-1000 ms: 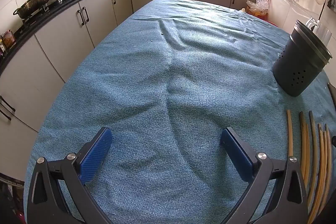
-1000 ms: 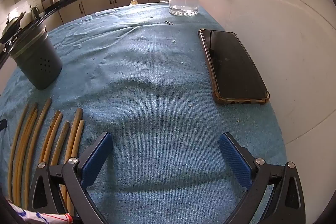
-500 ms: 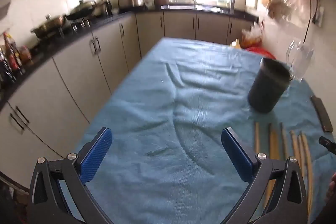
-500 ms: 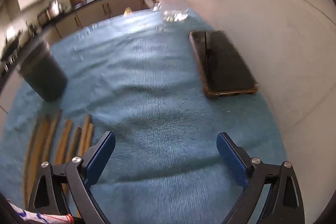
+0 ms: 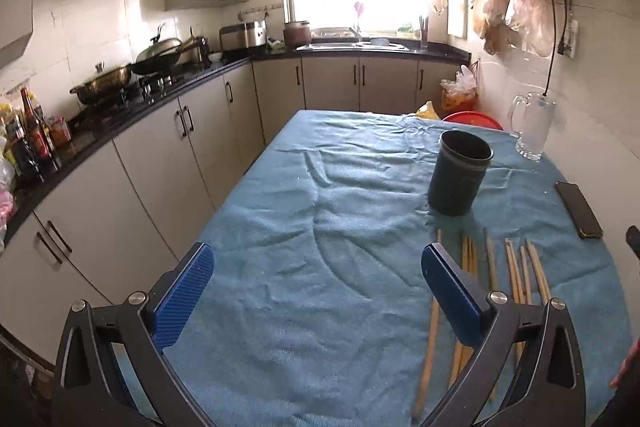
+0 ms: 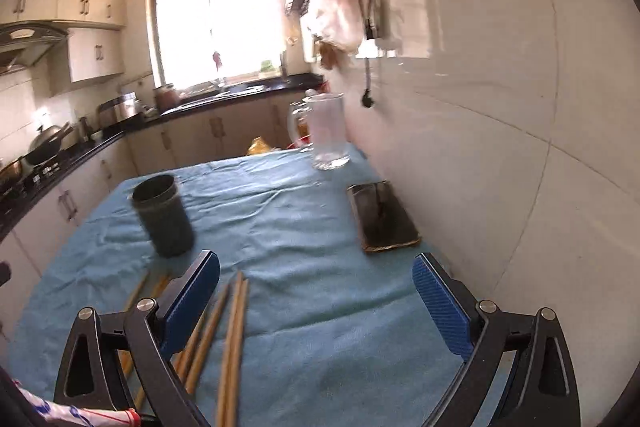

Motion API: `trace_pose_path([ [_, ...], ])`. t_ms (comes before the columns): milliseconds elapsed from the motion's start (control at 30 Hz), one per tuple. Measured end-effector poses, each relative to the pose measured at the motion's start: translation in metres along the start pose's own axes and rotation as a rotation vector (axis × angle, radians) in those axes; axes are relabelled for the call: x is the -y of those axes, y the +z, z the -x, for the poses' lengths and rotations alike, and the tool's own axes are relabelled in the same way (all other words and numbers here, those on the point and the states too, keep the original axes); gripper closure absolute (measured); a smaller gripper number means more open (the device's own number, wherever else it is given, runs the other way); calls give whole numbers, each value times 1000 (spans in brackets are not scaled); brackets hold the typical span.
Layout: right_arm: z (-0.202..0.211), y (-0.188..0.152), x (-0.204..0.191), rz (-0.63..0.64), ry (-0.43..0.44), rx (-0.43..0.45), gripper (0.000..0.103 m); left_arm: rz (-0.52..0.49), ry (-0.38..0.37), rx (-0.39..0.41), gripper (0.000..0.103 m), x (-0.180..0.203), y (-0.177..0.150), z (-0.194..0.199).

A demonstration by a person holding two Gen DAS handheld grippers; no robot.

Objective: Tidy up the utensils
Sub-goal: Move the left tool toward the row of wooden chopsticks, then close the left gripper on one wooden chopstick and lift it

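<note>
Both tongs (image 5: 316, 291) (image 6: 316, 297) gaping, chopsticks (image 6: 234, 339) flat beside seemingly empty holder (image 6: 162, 221)

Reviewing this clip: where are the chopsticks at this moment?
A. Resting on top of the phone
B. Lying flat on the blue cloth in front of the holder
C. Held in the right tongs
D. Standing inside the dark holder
B. The chopsticks lie loose on the blue cloth, on the near side of the dark holder; both tongs are open and hold nothing.
</note>
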State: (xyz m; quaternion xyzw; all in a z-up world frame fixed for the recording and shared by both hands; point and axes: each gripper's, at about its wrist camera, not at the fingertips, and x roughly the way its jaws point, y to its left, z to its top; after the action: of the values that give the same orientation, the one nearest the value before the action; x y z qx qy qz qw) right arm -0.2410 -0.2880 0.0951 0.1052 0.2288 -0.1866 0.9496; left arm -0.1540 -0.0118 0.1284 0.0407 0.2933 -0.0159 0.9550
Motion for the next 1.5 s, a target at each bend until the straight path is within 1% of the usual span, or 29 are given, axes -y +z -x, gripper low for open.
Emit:
trace_pose_path([
  [33, 1, -2, -2, -5, 22, -8, 4, -3, -1, 5, 0, 0, 0, 3],
  [100, 7, -4, -8, 6, 38, -11, 4, -9, 3, 14, 0, 0, 0, 9],
  [333, 19, -9, -26, 101, 18, 19, 4, -20, -5, 26, 0, 2, -2, 25],
  [533, 27, -7, -33, 116, 23, 33, 4, -30, -18, 33, 0, 6, -3, 32],
  [1033, 27, -15, -50, 160, 35, 15, 4, -44, -46, 7, 0, 8, -7, 29],
  [1233, 15, -20, -47, 162, 31, -24, 4, -53, -70, -33, 0, 7, -11, 14],
  [1433, -6, -28, -42, 187, 16, -94, 4, -106, -118, -123, 0, 11, -16, -22],
  [1500, -16, -32, -40, 192, 18, -135, 4, -127, -159, -158, 0, 15, -16, -35],
])
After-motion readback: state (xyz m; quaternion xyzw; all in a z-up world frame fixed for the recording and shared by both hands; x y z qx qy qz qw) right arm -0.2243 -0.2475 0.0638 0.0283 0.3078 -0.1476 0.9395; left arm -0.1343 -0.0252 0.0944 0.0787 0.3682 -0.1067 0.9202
